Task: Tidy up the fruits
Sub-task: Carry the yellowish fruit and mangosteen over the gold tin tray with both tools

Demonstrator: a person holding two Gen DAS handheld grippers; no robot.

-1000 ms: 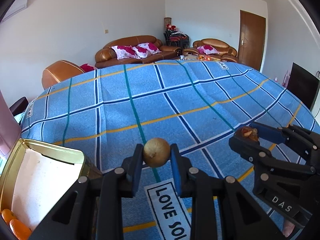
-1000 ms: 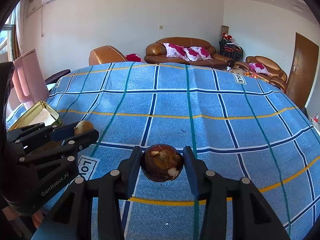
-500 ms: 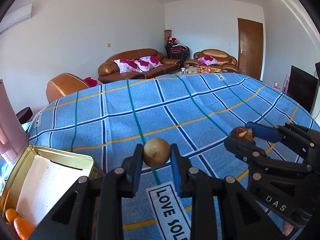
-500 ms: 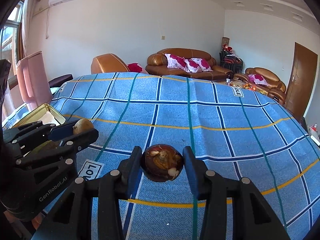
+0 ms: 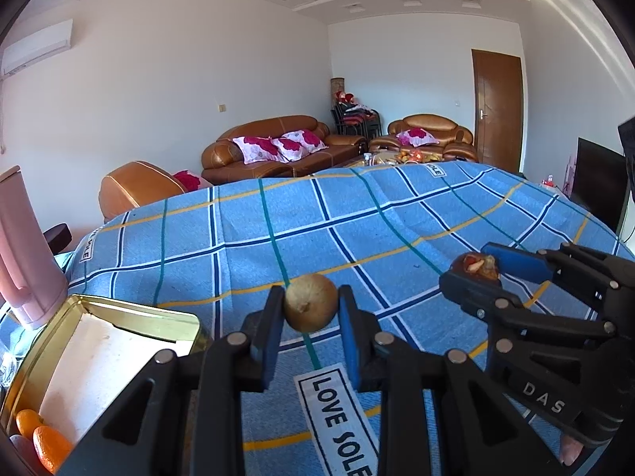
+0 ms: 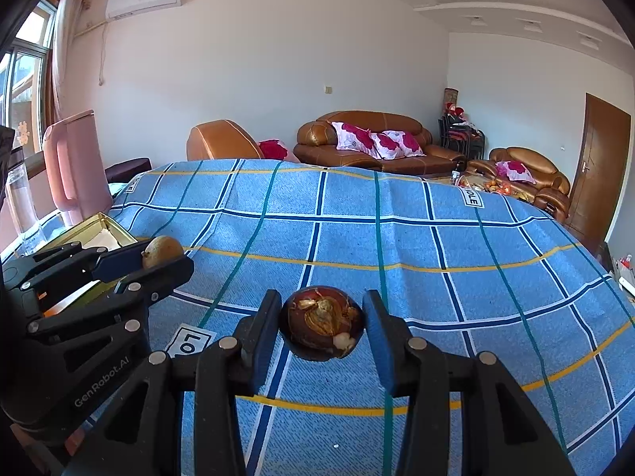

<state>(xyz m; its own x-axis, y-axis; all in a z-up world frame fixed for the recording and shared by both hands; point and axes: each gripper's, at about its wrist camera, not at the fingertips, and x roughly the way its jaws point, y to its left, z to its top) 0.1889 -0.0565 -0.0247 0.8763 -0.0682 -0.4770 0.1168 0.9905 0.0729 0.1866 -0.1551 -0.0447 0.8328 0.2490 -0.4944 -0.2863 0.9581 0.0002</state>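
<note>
My left gripper (image 5: 310, 311) is shut on a small round tan fruit (image 5: 310, 307) and holds it above the blue checked tablecloth (image 5: 357, 230). The same fruit (image 6: 162, 250) shows at the left of the right wrist view. My right gripper (image 6: 321, 323) is shut on a dark brown-red round fruit (image 6: 321, 322), also above the cloth. That fruit (image 5: 474, 265) shows at the right of the left wrist view. A gold tin box (image 5: 99, 309) with a white lining sits at the lower left and holds oranges (image 5: 41, 436) in its near corner.
A pink jug (image 5: 24, 254) stands left of the tin, also in the right wrist view (image 6: 75, 166). Brown leather sofas (image 5: 278, 146) with pink cushions stand beyond the table. A dark screen (image 5: 599, 182) is at the right.
Both grippers have risen and tilted up with their fruits still held. More of the room and ceiling shows, and the cloth sits lower in both views.
</note>
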